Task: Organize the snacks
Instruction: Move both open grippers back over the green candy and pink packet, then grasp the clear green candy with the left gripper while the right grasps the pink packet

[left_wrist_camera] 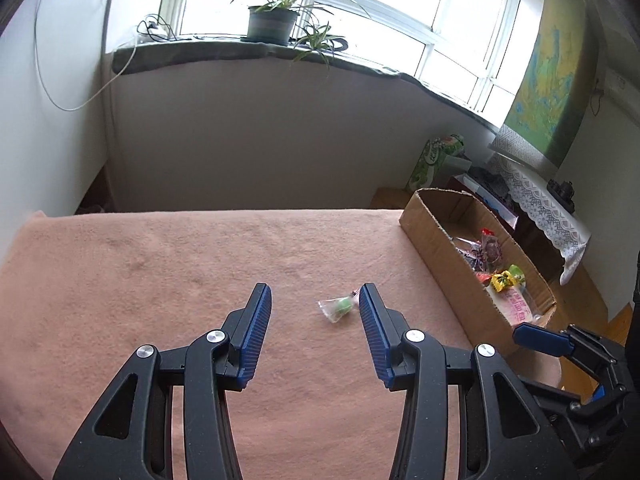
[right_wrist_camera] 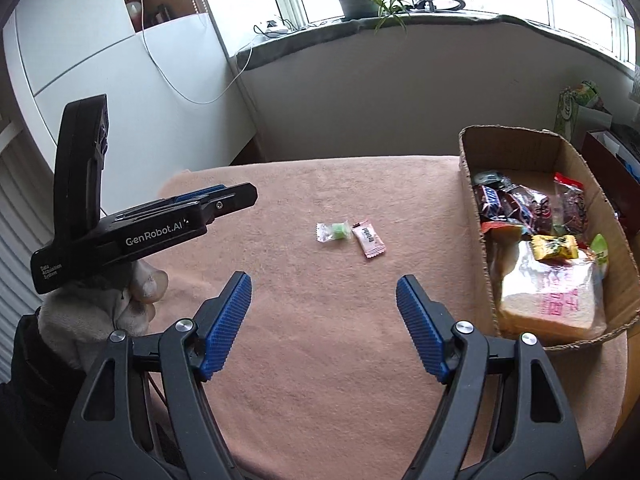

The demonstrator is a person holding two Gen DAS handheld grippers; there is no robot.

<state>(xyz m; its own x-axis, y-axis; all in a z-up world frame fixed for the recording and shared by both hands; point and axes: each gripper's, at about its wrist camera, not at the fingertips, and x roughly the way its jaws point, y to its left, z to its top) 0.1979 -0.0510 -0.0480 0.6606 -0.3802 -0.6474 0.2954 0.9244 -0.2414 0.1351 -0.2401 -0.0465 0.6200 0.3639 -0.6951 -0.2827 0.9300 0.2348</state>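
Right wrist view: right gripper (right_wrist_camera: 324,294) spread wide over the pink blanket (right_wrist_camera: 304,360), nothing between the blue pads. Ahead of it, well apart, a green candy in clear wrap (right_wrist_camera: 332,232) and a pink sachet (right_wrist_camera: 369,241), just beside each other on the blanket, left of the cardboard box (right_wrist_camera: 476,240). Inside the box: chocolate bars (right_wrist_camera: 508,202), a yellow candy (right_wrist_camera: 554,247), a bagged bread slice (right_wrist_camera: 552,304). Far left of the box, left gripper (right_wrist_camera: 224,196) held in a gloved hand (right_wrist_camera: 100,300).

Left wrist view: left gripper (left_wrist_camera: 315,300) partly open, empty, green candy (left_wrist_camera: 338,308) on the blanket near the right-side fingertip (left_wrist_camera: 370,300), left of the box (left_wrist_camera: 440,256).
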